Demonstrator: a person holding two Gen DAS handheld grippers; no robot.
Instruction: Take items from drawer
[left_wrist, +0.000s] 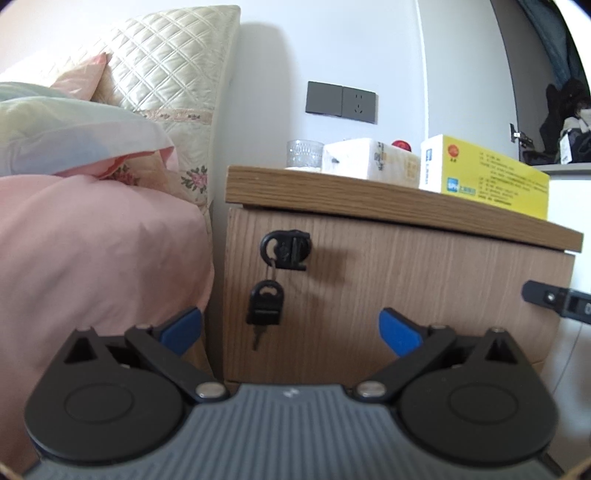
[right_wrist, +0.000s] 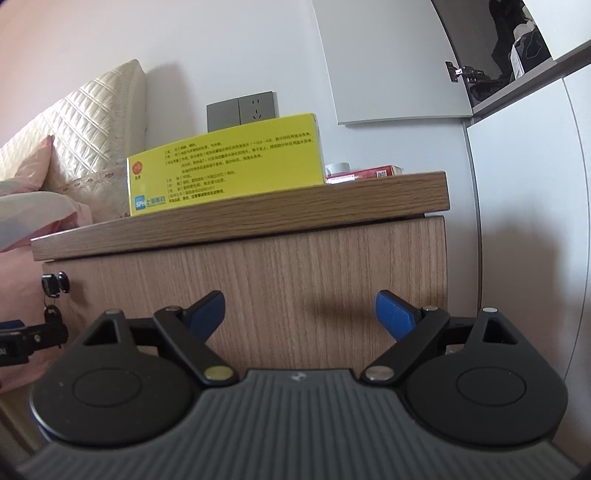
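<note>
Your left gripper (left_wrist: 290, 328) and right gripper (right_wrist: 300, 312) both gape, empty, facing the closed drawer (left_wrist: 388, 288). The yellow box (right_wrist: 225, 164) reads "SPH", lying lengthwise along the top.

Left tongs (left_wrist: 290, 330) and right tongs (right_wrist: 300, 314), each filling the lower half of its frame: blue fingertip pads are tipping black linkage arms, silver pivot screws are showing at the joints, two round black discs are flanking a grey ribbed housing bearing a small pale mark.
</note>
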